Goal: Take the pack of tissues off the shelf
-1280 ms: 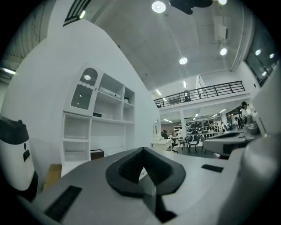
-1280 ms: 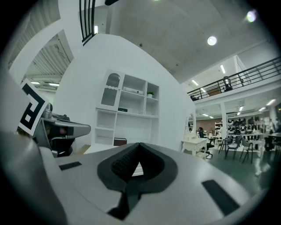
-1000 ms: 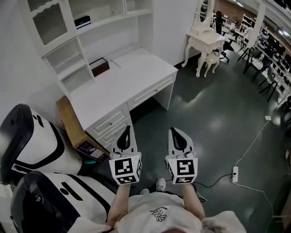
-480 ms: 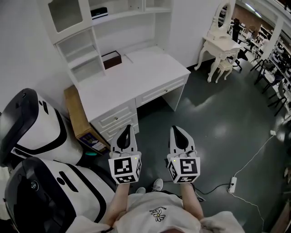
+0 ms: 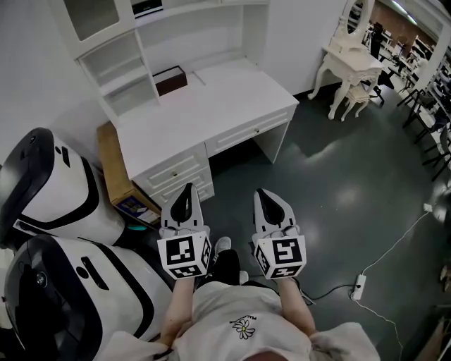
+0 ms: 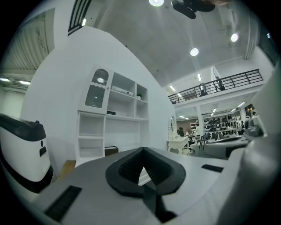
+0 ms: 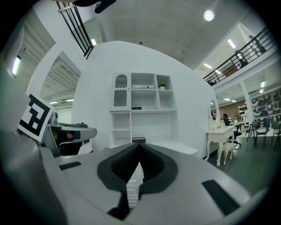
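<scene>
A white desk (image 5: 211,106) with a shelf unit (image 5: 113,53) stands ahead of me. On an upper shelf lies a small black-and-white pack (image 5: 146,8), seen as a dark item (image 7: 136,108) in the right gripper view. A dark brown box (image 5: 171,79) sits on the desktop by the shelves. My left gripper (image 5: 187,190) and right gripper (image 5: 263,194) hang side by side above the dark floor, well short of the desk. Both are shut with nothing between the jaws, as the left gripper (image 6: 142,149) and right gripper (image 7: 139,144) show in their own views.
Two large white machines with black bands (image 5: 49,190) (image 5: 70,296) stand close on my left. A wooden cabinet (image 5: 116,166) sits between them and the desk. A white dressing table with a stool (image 5: 356,67) stands at the far right. A cable and power strip (image 5: 359,285) lie on the floor.
The desk and shelves have shifted right and nearer in the head view as the person turns and steps toward them. Both grippers stay shut and side by side.
</scene>
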